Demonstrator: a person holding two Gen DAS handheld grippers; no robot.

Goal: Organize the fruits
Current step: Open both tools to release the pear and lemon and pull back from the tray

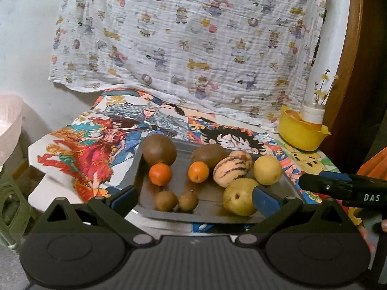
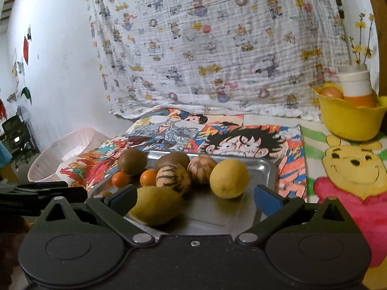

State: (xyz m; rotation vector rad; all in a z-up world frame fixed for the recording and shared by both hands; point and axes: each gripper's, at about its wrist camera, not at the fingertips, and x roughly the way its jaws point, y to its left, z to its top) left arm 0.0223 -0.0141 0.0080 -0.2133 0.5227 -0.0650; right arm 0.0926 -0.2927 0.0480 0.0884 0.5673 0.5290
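Left tongs (image 1: 193, 197) spread wide, gripping nothing, low over the near edge of the metal tray (image 1: 210, 193). Right tongs (image 2: 194, 197) likewise wide open and empty, near edge of same tray. On the tray: two kiwis (image 1: 159, 149), two small oranges (image 1: 160, 174), two little brown fruits (image 1: 166, 200), two striped melons (image 1: 231, 171), a lemon (image 2: 229, 178), a yellow-green fruit (image 1: 239, 197) nearest the blue pads. Beyond, right rear: yellow bowl (image 2: 350, 120) on the cartoon-print cloth (image 2: 350, 164).

1. A white wall (image 2: 60, 55) fills the upper left.
2. A cartoon-print cloth (image 2: 217, 48) hangs at upper centre.
3. A black office chair (image 2: 17, 135) stands at far left.
4. A wooden panel (image 1: 350, 60) edges the right.
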